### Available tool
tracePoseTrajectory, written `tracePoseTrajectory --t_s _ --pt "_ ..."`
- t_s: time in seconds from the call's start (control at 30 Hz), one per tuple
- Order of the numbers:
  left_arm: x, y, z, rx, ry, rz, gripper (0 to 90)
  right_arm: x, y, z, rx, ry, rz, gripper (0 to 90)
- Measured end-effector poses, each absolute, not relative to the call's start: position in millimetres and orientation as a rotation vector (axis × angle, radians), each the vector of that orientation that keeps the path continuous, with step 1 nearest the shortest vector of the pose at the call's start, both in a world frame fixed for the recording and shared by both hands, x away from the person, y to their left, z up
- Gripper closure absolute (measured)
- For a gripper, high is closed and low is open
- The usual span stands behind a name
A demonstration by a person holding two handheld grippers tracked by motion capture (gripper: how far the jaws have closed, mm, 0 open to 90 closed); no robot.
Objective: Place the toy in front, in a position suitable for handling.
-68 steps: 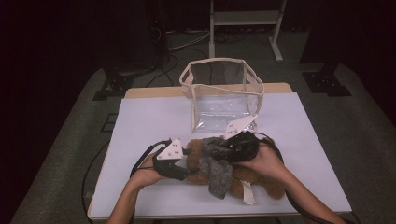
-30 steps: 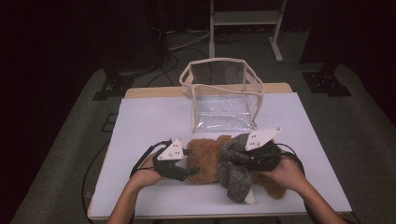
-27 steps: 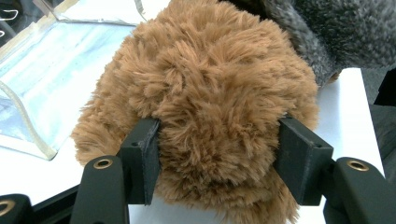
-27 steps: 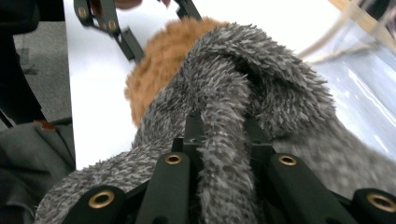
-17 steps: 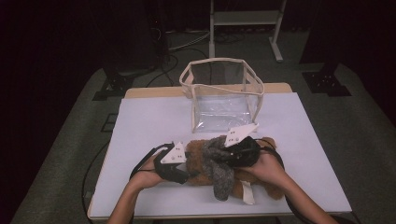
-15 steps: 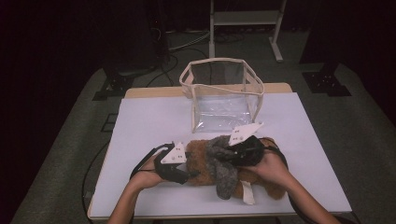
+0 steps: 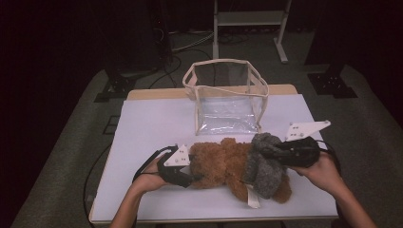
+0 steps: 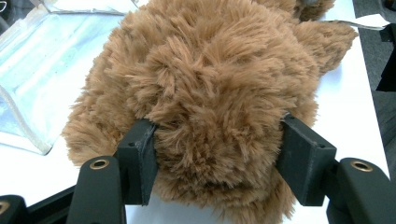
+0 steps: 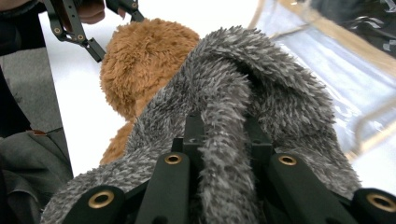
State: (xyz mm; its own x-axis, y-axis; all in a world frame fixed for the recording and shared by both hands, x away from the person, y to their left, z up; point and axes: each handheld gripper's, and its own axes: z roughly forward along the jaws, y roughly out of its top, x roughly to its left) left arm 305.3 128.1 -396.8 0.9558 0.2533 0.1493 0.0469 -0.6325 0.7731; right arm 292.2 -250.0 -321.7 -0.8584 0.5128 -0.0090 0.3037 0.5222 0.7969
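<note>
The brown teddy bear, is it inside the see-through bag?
No, the brown teddy bear lies on the white table in front of the see-through bag, which stands behind it.

floor: grey carpet (image 7: 71, 156) | table (image 7: 152, 118): white top | behind: white metal stand (image 7: 247, 19) | room: dark

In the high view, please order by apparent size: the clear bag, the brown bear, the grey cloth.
1. Clear bag, largest, though it stands farther from the camera.
2. Brown bear.
3. Grey cloth, smallest; it drapes over the bear.
</note>
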Motion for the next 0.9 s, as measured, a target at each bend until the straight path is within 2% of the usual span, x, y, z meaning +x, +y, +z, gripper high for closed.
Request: tracePoseTrajectory --t_s 0.17,0.3,0.67,0.73,0.8,0.9 --pt "305.4 128.0 -396.2 2.247 0.208 0.308 36.4 285.3 -269.1 -315.8 0.725 2.513 1.194 75.4" --pt "305.4 127.9 -395.2 2.254 0.2 0.312 36.4 290.0 -269.1 -324.5 0.74 2.528 1.158 75.3" --pt "306.0 131.8 -390.2 2.249 0.214 0.304 33.6 333.0 -219.7 -346.4 0.701 2.606 1.202 75.3" --pt "306.7 132.5 -388.4 2.236 0.221 0.299 28.2 334.1 -213.5 -351.7 0.704 2.624 1.217 75.4" --pt "307.5 132.1 -386.8 2.199 0.253 0.276 18.5 331.0 -210.5 -359.0 0.704 2.63 1.239 75.6" --pt "308.7 127.6 -386.6 2.185 0.261 0.277 12.5 319.8 -212.9 -368.7 0.719 2.621 1.299 76.0"
